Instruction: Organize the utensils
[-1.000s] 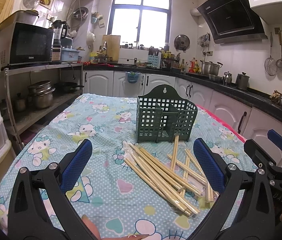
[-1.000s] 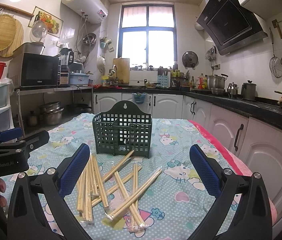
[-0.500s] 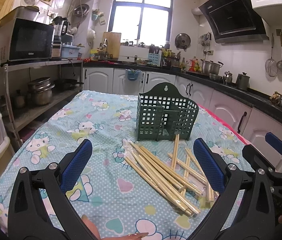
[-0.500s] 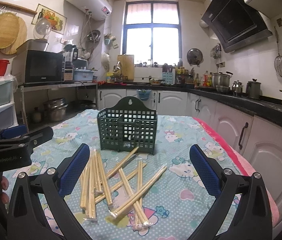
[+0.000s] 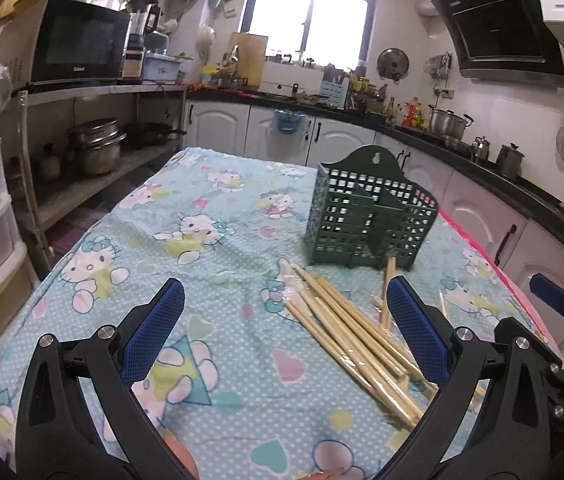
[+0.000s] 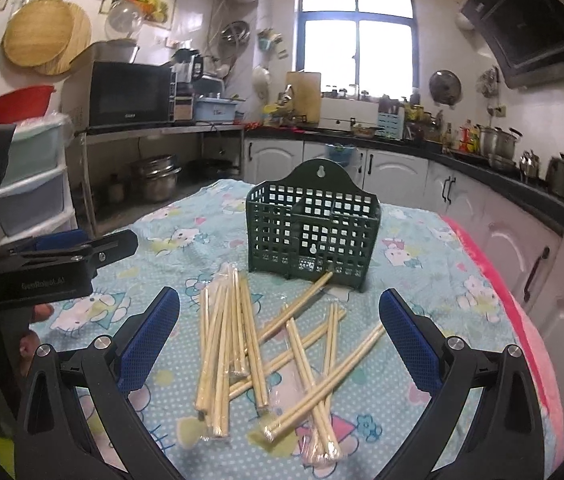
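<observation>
I am at the very start: nothing has gone into the dark green perforated plastic utensil holder (image 6: pixel 309 227), which stands upright on the desk (image 6: pixel 421 248) under its pale blue cartoon-print cloth. The plastic-wrapped wooden chopsticks (image 6: pixel 270 344) lie scattered just in front of it, one tip touching its base. My right hand-held gripper (image 6: pixel 280 344) hovers spread wide above them; my left hand-held gripper (image 5: pixel 283 330) is spread too, empty. Next I would lower the right one and pinch a single wrapped pair.
</observation>
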Available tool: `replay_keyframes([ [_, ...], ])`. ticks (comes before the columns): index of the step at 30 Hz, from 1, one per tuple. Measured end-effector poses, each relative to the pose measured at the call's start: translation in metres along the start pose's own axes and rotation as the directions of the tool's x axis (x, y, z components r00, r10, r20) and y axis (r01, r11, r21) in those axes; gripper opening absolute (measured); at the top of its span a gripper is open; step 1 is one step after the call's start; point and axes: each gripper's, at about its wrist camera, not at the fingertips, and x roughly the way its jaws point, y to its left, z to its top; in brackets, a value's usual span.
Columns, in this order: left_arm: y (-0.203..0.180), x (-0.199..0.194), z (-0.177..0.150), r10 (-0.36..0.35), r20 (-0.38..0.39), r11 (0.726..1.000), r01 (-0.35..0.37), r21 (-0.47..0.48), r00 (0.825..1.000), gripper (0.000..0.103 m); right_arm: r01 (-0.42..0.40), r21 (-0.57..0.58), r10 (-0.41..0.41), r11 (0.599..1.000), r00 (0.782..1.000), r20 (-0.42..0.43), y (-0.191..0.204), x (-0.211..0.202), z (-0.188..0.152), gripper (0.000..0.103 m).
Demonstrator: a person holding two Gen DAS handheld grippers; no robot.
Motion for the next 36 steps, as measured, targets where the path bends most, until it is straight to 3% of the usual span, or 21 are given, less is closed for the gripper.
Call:
replay_keyframes([
  [5, 0.012, 0.01, 0.013, -0.012, -0.025, 1.0, 0.012, -0.021, 1.0, 0.094, -0.018, -0.001, 0.018, 1.0, 1.0, -0.012, -0.003, 0.015, 0.015, 0.097],
  [14, 0.012, 0.046, 0.047, -0.127, -0.119, 0.99, 0.12, -0.069, 0.985, 0.094, 0.004, 0.037, -0.001, 0.999, 0.997, -0.078, -0.024, 0.055, 0.042, 0.097],
  [19, 0.0, 0.072, 0.057, -0.139, -0.153, 0.99, 0.135, -0.036, 0.978, 0.093, 0.027, 0.072, -0.018, 0.997, 0.994, -0.112, -0.037, 0.075, 0.049, 0.097],
  [29, 0.0, 0.132, 0.048, -0.171, -0.304, 0.985, 0.162, -0.055, 0.937, 0.089, 0.05, 0.141, -0.019, 0.989, 0.977, -0.213, -0.06, 0.116, 0.041, 0.096],
  [33, 0.003, 0.152, 0.041, -0.187, -0.354, 0.982, 0.181, -0.052, 0.916, 0.076, 0.045, 0.16, 0.001, 0.986, 0.961, -0.278, -0.068, 0.136, 0.034, 0.082],
  [36, 0.009, 0.171, 0.035, -0.235, -0.399, 0.972, 0.211, -0.105, 0.886, 0.066, 0.034, 0.185, 0.027, 0.982, 0.947, -0.32, -0.072, 0.15, 0.028, 0.075],
])
